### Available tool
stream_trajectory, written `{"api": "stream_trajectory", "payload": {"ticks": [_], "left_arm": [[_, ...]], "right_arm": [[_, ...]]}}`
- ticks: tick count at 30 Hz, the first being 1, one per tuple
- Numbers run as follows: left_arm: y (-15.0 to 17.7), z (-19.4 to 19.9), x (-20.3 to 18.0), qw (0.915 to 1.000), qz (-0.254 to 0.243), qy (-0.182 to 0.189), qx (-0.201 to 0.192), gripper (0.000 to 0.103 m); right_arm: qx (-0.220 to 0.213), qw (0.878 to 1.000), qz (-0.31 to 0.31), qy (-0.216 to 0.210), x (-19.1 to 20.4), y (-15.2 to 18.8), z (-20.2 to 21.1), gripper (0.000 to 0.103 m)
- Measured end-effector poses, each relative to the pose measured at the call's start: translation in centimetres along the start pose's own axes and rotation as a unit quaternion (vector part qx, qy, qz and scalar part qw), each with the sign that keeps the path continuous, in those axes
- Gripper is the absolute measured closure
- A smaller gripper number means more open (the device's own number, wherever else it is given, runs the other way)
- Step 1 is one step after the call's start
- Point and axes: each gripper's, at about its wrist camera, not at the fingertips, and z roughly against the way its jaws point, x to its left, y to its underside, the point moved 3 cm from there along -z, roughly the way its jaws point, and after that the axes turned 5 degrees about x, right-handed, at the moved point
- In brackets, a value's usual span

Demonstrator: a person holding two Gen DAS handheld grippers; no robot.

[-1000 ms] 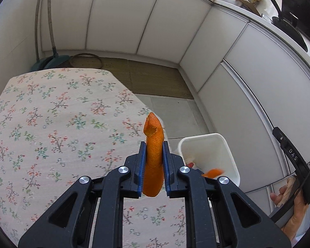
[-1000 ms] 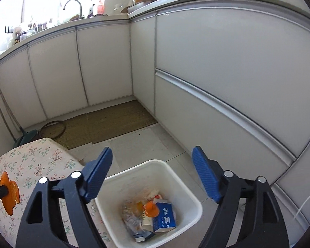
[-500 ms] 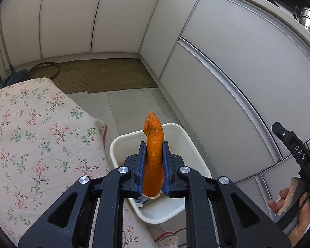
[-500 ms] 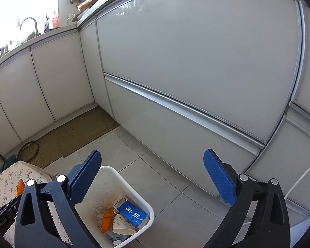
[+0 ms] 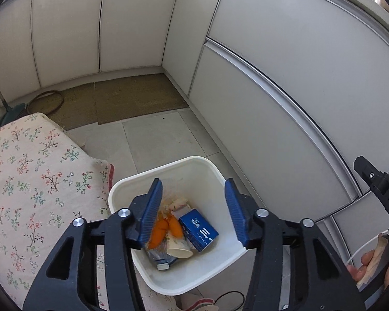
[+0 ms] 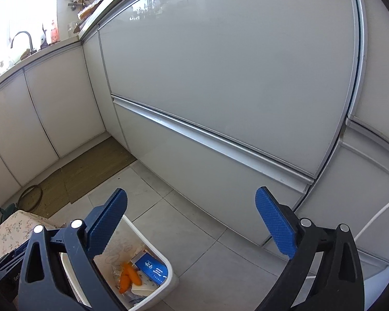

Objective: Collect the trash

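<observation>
1. My left gripper [image 5: 194,212] hangs over the white plastic bin [image 5: 215,171], its jaws released wide and holding nothing; the ribbed blue pads [image 5: 153,207] flank the bin's opening.
2. The orange peel [image 5: 159,233] lies inside the bin as curled, matte orange strips, touching a glossy blue carton [image 5: 198,229] with white lettering and a pale paper cup [image 5: 179,250] tipped on its side.
3. The bin is a squarish tub with rounded corners and smooth walls, standing on grey floor tiles just beside the floral-cloth surface [image 5: 26,181].
4. My right gripper [image 6: 192,223] is also released, its jaws spread far apart, with the bin low on its left.
5. Smooth white cabinet fronts [image 6: 220,77] with a metal rail curve behind; a woven brown mat [image 5: 132,96] lies on the floor.
</observation>
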Motion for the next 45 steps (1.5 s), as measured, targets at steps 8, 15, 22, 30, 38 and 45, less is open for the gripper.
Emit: {"api": "stream_trajectory", "payload": {"ticks": [8, 15, 22, 30, 38, 45], "left_arm": [[2.5, 8.2, 0.5, 0.9896, -0.039, -0.079, -0.113, 0.007], [6.0, 16.0, 2.4, 0.9759, -0.039, -0.102, -0.189, 0.007], [10.5, 20.4, 5.3, 0.9724, -0.009, -0.114, -0.204, 0.007], [15.2, 23.6, 9.0, 0.9726, 0.019, -0.143, -0.182, 0.007], [16.9, 24.4, 11.8, 0.9746, 0.035, -0.143, -0.169, 0.007], [17.2, 24.6, 13.1, 0.9768, 0.05, -0.133, -0.16, 0.007]], "right_arm": [[-0.023, 0.999, 0.01, -0.026, 1.1, 1.5, 4.0, 0.007], [-0.059, 0.995, 0.041, -0.062, 3.3, 5.6, 10.2, 0.007], [-0.093, 0.985, 0.083, -0.116, 5.6, 10.3, 15.8, 0.007], [-0.086, 0.974, 0.134, -0.163, 8.6, 15.5, 19.2, 0.007], [-0.105, 0.963, 0.171, -0.178, 11.3, 17.4, 20.8, 0.007], [-0.094, 0.962, 0.171, -0.19, 12.8, 17.7, 20.3, 0.007]]}}
